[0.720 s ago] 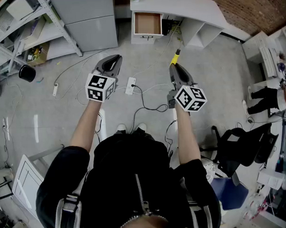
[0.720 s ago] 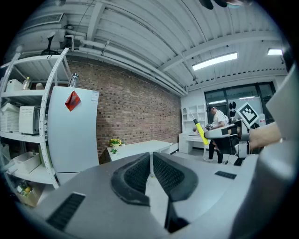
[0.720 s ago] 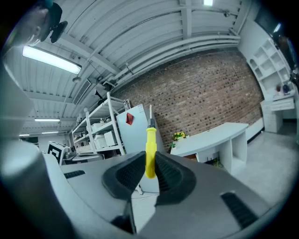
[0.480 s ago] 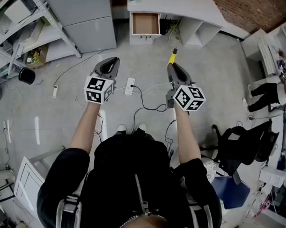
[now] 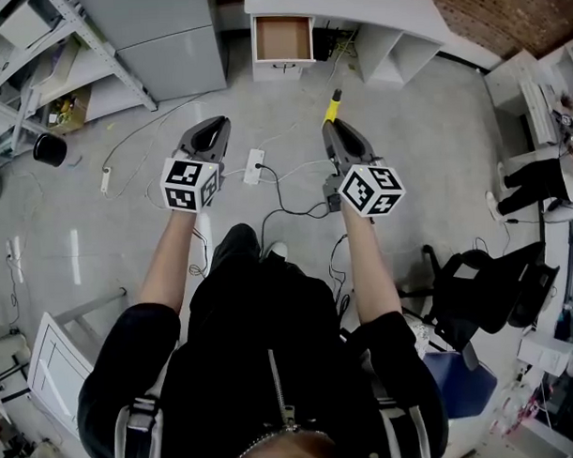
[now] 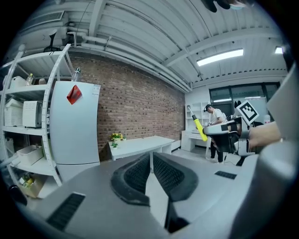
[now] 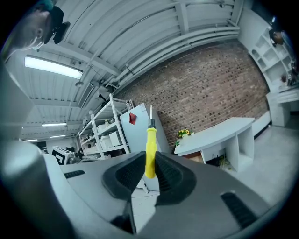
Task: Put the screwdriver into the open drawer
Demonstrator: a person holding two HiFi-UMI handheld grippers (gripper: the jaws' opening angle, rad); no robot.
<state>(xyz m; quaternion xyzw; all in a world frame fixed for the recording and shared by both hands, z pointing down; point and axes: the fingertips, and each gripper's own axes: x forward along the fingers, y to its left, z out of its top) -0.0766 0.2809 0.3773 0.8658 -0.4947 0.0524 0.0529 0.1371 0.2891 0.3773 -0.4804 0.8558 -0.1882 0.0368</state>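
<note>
- Right gripper (image 5: 337,128) and left gripper (image 5: 211,135) have advanced towards the drawer (image 5: 282,38).
- Right jaws pinch the screwdriver (image 5: 333,104) by its yellow handle, shaft pointing ahead.
- Left jaws pressed together, empty.
- Drawer stands open, well ahead of both.

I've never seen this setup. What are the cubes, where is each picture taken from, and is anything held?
There is no robot: a person holds a two-jaw gripper in each hand, and the patterned cubes are part of those grippers. The top-down picture comes from a camera on the person's head; the other two come from cameras riding on each gripper, looking along its jaws. The left gripper is shut on nothing. The right gripper clamps the yellow handle of a screwdriver. Ahead, the open drawer under a white desk looks empty. A power strip lies on the floor.
</note>
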